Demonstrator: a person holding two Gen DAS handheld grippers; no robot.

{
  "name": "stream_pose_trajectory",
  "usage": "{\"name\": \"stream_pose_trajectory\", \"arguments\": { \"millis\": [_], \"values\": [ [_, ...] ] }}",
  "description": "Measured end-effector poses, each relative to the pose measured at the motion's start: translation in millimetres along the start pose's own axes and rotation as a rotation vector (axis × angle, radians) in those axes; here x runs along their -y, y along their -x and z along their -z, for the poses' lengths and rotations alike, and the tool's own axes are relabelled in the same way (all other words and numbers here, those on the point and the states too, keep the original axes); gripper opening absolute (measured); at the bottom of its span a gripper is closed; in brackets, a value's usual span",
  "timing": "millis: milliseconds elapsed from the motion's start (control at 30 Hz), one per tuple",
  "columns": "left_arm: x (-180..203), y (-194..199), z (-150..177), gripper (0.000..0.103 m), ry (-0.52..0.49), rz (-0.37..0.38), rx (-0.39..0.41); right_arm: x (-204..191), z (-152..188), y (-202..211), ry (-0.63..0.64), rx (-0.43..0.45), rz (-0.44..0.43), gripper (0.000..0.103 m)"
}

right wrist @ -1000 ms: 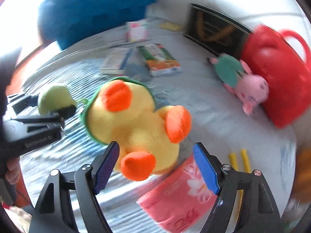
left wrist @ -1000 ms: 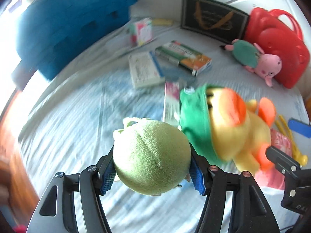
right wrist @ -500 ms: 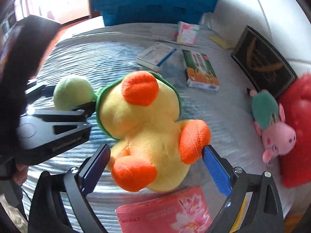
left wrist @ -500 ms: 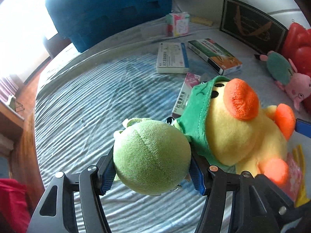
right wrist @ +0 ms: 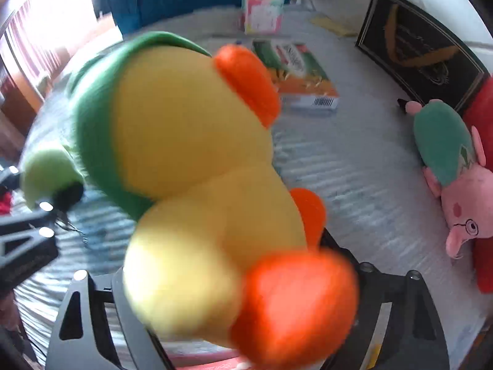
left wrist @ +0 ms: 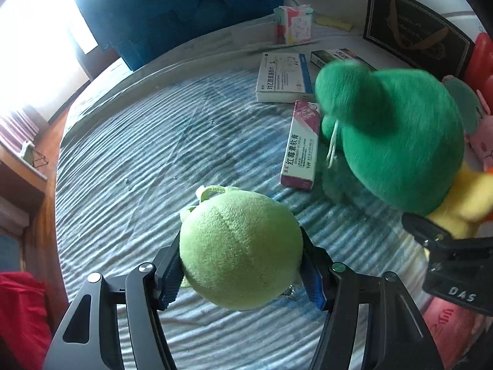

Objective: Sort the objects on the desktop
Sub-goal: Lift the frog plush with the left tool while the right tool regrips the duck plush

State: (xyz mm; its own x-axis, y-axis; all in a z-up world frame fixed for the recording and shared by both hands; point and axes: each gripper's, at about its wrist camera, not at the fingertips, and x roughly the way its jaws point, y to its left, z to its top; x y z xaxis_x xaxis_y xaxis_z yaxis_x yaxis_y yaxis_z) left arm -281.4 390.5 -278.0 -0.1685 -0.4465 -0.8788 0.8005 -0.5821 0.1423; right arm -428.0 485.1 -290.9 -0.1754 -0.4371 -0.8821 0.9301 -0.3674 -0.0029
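Observation:
A light green plush ball (left wrist: pixel 240 246) sits clamped in my left gripper (left wrist: pixel 242 266), a little above the blue striped cloth (left wrist: pixel 129 166). In the right wrist view a yellow duck plush (right wrist: pixel 191 141) with a green hood and orange feet fills the frame. My right gripper (right wrist: pixel 234 280) is shut on its lower body, and the duck hides the fingertips. From the left wrist view the duck's green hood (left wrist: pixel 397 135) hangs at the right, above the right gripper's black body (left wrist: pixel 446 256). The ball (right wrist: pixel 46 169) and left gripper (right wrist: pixel 27 240) show at the right view's left edge.
Medicine boxes lie ahead: a white and blue one (left wrist: pixel 283 77), a pink and white one (left wrist: pixel 300 148), an orange and green one (right wrist: pixel 302 77). A blue basket (left wrist: pixel 185 9) stands at the back. A black frame (right wrist: pixel 422 49), a pig plush (right wrist: pixel 453 178) and a red bag (right wrist: pixel 483 154) line the right.
The right gripper has shut on the duck and raised it; the duck now shows its hooded back to the left camera. The left gripper still holds the ball.

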Motion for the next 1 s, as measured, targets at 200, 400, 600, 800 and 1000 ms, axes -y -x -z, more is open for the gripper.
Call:
{"name": "stream_pose_trajectory", "arguments": {
  "millis": [200, 400, 600, 800, 1000],
  "values": [
    [-1, 21, -2, 0.064, -0.01, 0.006, 0.049, 0, 4, 27, -0.049, 0.073, 0.007, 0.075],
    [-6, 42, -5, 0.064, -0.014, 0.019, 0.094, -9, 2, 60, -0.075, 0.135, 0.005, 0.07],
    [-16, 55, -5, 0.064, -0.009, 0.032, 0.114, -22, -2, 93, -0.075, 0.187, 0.008, 0.063],
    [-26, 68, -5, 0.064, -0.008, 0.051, 0.132, -33, -18, 109, -0.062, 0.198, 0.022, 0.05],
    [-34, 74, -3, 0.064, -0.02, 0.06, 0.14, -28, -9, 95, -0.137, 0.139, -0.031, 0.059]
  ]
}}
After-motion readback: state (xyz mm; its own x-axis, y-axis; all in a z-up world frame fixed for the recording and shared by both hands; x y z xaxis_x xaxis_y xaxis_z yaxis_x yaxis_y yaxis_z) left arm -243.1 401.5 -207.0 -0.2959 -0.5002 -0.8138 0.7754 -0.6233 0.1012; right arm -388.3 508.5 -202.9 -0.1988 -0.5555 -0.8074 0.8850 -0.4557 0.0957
